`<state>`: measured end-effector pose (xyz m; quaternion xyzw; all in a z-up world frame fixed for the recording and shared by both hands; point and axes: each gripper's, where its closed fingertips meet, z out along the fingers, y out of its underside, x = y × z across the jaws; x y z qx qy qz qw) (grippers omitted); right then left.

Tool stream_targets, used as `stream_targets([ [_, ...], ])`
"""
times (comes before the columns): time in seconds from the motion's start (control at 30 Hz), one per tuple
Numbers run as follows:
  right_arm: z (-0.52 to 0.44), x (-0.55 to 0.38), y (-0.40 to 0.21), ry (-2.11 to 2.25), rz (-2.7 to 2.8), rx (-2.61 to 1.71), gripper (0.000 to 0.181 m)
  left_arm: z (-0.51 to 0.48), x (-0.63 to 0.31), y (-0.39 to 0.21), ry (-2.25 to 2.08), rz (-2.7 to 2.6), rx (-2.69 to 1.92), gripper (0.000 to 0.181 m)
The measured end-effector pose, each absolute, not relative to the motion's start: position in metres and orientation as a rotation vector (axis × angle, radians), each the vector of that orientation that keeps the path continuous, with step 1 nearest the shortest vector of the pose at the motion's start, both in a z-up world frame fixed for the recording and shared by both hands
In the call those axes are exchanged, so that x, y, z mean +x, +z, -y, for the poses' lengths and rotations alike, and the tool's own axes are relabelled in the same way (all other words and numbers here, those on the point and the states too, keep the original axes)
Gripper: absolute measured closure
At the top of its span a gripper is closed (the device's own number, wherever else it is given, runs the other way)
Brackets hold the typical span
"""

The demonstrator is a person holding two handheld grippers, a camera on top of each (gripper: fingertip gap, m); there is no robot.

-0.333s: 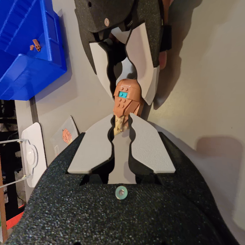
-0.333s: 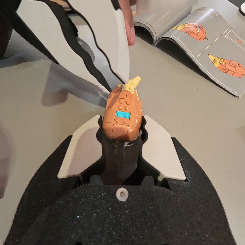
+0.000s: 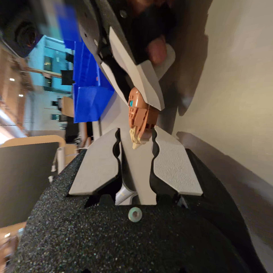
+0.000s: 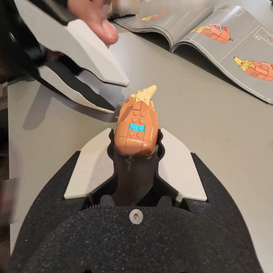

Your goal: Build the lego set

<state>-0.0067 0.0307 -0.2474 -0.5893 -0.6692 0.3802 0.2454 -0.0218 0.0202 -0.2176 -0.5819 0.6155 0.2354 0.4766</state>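
Right gripper [image 4: 135, 130] clamped on the rounded rear end of the brown lego model [image 4: 136, 125], fingers pressed to both its flanks, teal plate facing up, pale yellow pointed tip aimed away from the camera. Model held above the grey table [image 4: 192, 118], not resting on it. Left gripper [image 3: 135, 130] spread wide, holding nothing; yellow tip of the model hanging in the gap between its fingertips, apparently without touching either finger. Seen from the right wrist, left gripper just up and left of the model, clear of it, a fingertip of the person's hand [image 4: 103, 28] resting on its upper finger. Open instruction booklet [image 4: 214, 44] lying on the table beyond the model, to the upper right. Blue bin [image 3: 88, 88] blurred, left of the model in the left wrist view.
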Motion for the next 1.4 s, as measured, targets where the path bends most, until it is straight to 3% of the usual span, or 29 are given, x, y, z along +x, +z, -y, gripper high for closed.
stream_targets([
  [0.03,-0.031,-0.007,-0.247,1.037,1.826,-1.609,0.124,-0.021,-0.022,-0.219,0.618,-1.497,-1.396,0.138],
  [0.33,-0.032,-0.007,-0.247,1.038,1.821,-1.611,0.124,-0.031,-0.022,-0.234,0.843,-1.511,-1.313,0.123],
  [0.67,-0.03,-0.009,-0.245,1.041,1.821,-1.588,0.124,-0.038,-0.019,-0.234,0.887,-1.495,-1.278,0.129],
  [0.9,-0.028,-0.01,-0.241,1.039,1.807,-1.557,0.124,-0.041,-0.019,-0.228,0.943,-1.481,-1.238,0.145],
  [1.4,-0.027,-0.013,-0.226,1.069,1.751,-1.497,0.125,-0.04,-0.019,-0.217,0.94,-1.429,-1.225,0.147],
])
